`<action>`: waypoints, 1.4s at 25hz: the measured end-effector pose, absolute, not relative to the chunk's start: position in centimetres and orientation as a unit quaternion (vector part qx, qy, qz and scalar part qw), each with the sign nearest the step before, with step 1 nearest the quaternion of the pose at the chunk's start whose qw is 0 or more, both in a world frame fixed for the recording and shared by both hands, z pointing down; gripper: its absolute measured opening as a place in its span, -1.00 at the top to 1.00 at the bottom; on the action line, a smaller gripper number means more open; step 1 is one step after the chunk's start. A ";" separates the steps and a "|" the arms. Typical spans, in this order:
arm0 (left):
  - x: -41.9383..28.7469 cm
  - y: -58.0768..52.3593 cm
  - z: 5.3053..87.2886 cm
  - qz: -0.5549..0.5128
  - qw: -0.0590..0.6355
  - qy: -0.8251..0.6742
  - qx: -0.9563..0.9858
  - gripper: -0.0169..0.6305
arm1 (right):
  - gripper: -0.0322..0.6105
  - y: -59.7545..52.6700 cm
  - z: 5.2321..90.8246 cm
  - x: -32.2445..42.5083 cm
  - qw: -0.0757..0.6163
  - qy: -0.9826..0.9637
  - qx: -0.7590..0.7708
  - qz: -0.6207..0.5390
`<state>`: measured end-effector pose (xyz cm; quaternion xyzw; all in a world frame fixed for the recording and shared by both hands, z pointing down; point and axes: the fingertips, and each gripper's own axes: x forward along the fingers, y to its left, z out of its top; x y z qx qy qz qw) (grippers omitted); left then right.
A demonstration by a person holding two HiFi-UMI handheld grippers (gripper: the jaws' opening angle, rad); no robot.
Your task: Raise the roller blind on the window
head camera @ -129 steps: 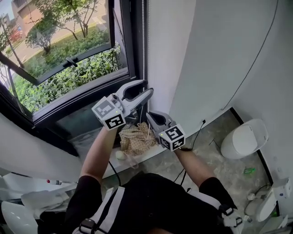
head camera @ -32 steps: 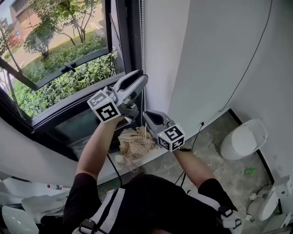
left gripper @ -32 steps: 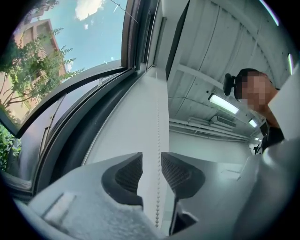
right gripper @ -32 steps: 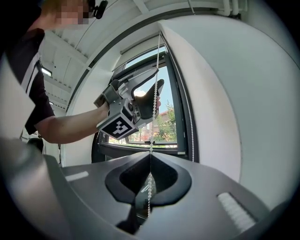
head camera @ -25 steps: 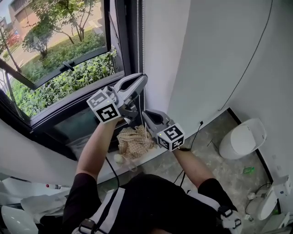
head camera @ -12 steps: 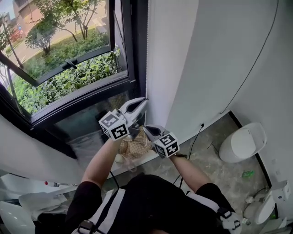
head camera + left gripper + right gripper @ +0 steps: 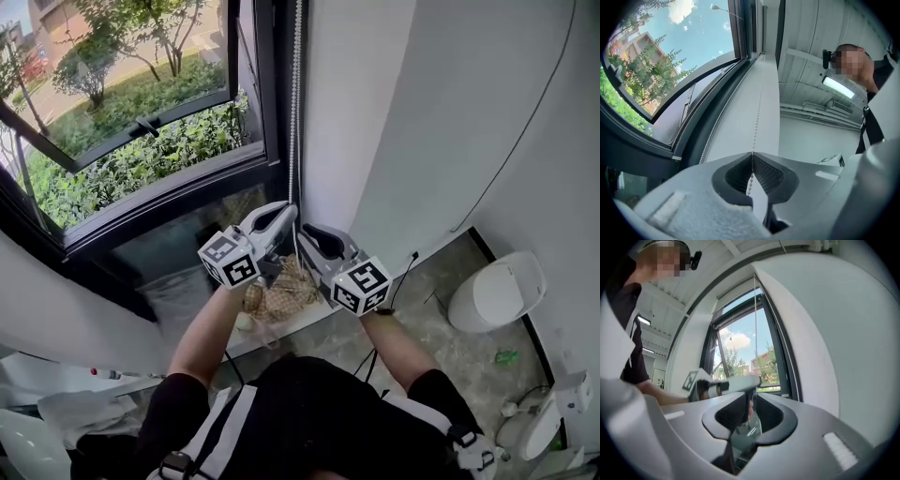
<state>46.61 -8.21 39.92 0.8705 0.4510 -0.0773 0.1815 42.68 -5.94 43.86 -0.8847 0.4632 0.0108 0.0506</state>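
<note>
The blind's white bead chain point(image 7: 296, 94) hangs down the dark window frame point(image 7: 267, 112). My left gripper point(image 7: 286, 212) is shut on the chain; in the left gripper view the beads point(image 7: 759, 103) run up from my left gripper point(image 7: 752, 157). My right gripper point(image 7: 309, 232) sits just right of it and slightly lower, its jaws opening with a gap between them. In the right gripper view the chain point(image 7: 755, 310) drops toward my right gripper point(image 7: 750, 404), and nothing is pressed there. The left gripper point(image 7: 729, 384) shows just beyond. The blind fabric is out of view.
A crumpled woven cloth point(image 7: 281, 292) lies on the sill below the grippers. The white wall point(image 7: 356, 112) stands right of the chain, with a black cable point(image 7: 525, 122) down it. A white rounded fixture point(image 7: 497, 291) sits on the floor at right.
The left gripper has come down along the chain, still shut on it. The right gripper has let go, its jaws parting, and has risen to sit beside the left one.
</note>
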 end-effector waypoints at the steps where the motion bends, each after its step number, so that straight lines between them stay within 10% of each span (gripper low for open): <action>1: 46.6 -8.3 40.0 -0.078 0.183 0.450 0.871 0.92 | 0.66 -6.0 42.0 42.7 0.051 0.462 -0.885 0.032; 20: 43.6 -7.5 39.7 -0.081 0.150 0.464 0.869 0.92 | 0.84 -8.6 27.0 44.8 0.045 0.434 -0.885 0.164; 35: 42.9 -6.9 55.1 0.101 0.076 0.454 0.882 0.92 | 0.85 -8.1 41.9 44.7 -0.026 0.418 -0.906 0.060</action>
